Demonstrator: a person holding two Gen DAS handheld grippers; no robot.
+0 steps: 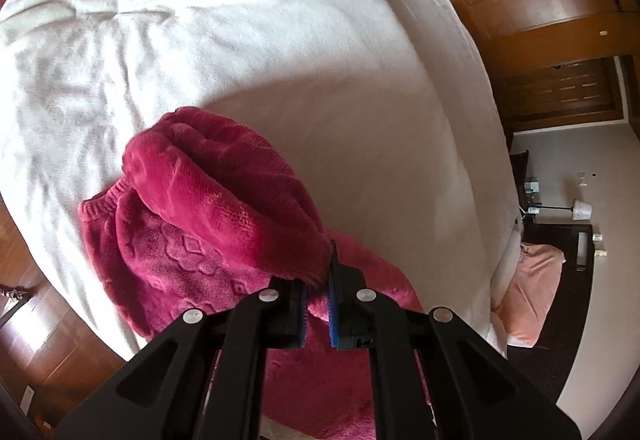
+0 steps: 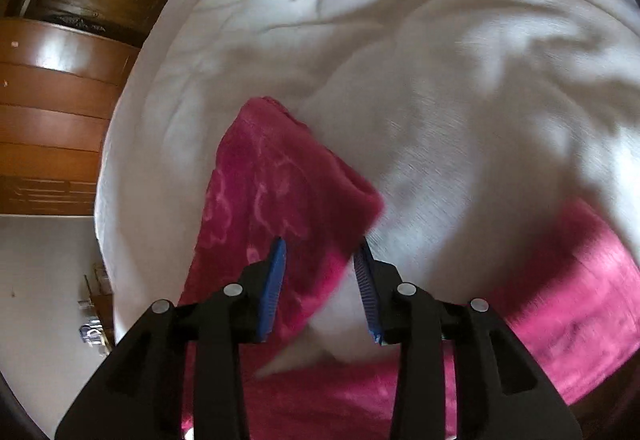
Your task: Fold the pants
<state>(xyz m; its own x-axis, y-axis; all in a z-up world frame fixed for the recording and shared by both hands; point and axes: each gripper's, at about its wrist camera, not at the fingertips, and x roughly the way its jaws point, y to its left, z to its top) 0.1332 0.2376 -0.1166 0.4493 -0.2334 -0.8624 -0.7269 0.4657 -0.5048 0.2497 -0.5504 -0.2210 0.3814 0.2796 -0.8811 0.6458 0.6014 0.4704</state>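
The crimson fleece pants [image 1: 192, 224] lie on a white bed cover [image 1: 240, 40]. My left gripper [image 1: 318, 280] is shut on a fold of the pants and holds it lifted above the rest, whose ribbed waistband [image 1: 100, 206] shows at the left. In the right wrist view one pant leg [image 2: 272, 192] runs away from me over the cover and another part [image 2: 568, 280] lies at the lower right. My right gripper [image 2: 320, 260] is open just above that leg, its blue pads [image 2: 274, 280] apart with nothing between them. The right view is motion-blurred.
The white cover [image 2: 440, 60] is creased and fills most of both views. A wooden wardrobe [image 1: 540, 0] stands beyond the bed edge. A pink pillow [image 1: 532, 288] and a bedside table with a small lamp [image 1: 580, 209] are at the right. Wooden floor [image 1: 36, 300] shows at the left.
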